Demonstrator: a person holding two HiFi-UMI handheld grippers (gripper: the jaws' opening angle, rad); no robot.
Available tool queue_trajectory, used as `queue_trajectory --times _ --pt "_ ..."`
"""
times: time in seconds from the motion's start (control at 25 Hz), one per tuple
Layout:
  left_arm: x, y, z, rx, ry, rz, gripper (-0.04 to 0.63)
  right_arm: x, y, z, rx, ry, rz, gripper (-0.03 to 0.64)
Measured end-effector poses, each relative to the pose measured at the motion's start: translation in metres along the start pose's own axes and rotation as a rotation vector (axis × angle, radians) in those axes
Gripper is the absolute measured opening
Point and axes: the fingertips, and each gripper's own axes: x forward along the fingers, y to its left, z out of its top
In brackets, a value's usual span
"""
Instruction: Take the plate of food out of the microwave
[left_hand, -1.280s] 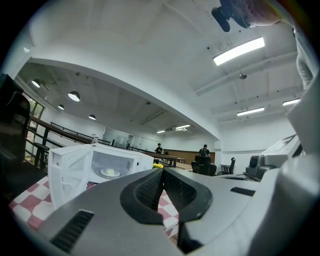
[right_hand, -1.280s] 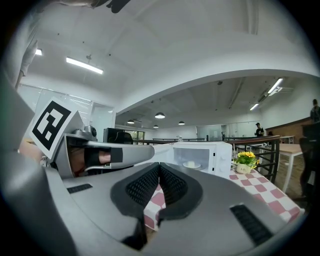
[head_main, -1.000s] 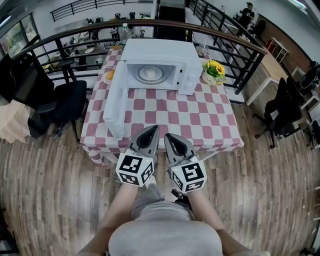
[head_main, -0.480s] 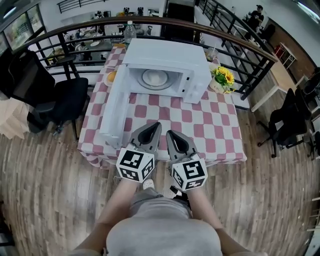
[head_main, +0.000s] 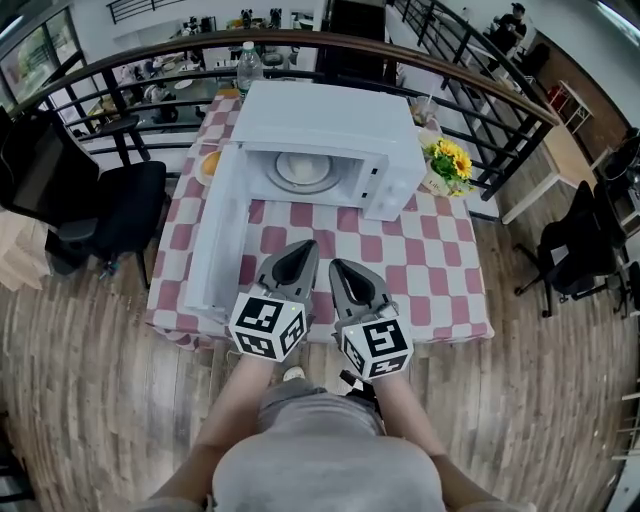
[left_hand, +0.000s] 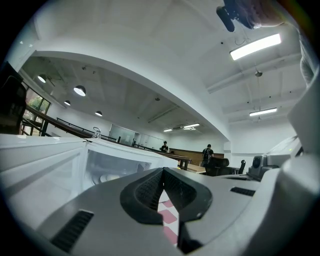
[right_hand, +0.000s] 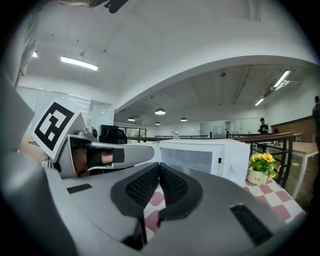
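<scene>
Jaws clenched empty, I am pointing grey left gripper (head_main: 298, 255) and right gripper (head_main: 342, 270) at open white microwave (head_main: 320, 115) holding round white plate (head_main: 303, 168).

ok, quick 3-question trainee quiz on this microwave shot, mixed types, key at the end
1. Pick one: the plate sits A) inside the microwave, B) on top of it, C) on the table in front of it.
2. True or false: the microwave's door is shut.
3. Fill in: the left gripper and right gripper both have their jaws ___, with nothing between them.
Key: 1 A. 2 false; the door stands open. 3 shut.
</scene>
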Motion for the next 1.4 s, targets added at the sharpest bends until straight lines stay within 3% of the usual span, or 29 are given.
queue_trajectory --times 0.68,1.28,1.4 --pt "0.047 0.043 -0.012 -0.044 0.02 0.066 0.002 0.045 -0.031 -0.016 0.006 0.029 0.029 0.026" --pt "0.11 0.091 -0.047 -0.154 0.079 0.175 0.004 0.093 -0.072 -0.036 0.022 0.065 0.074 0.026" --pt "0.121 0.096 -0.049 -0.193 0.084 0.175 0.065 0.101 -0.076 -0.039 0.028 0.073 0.086 0.026"
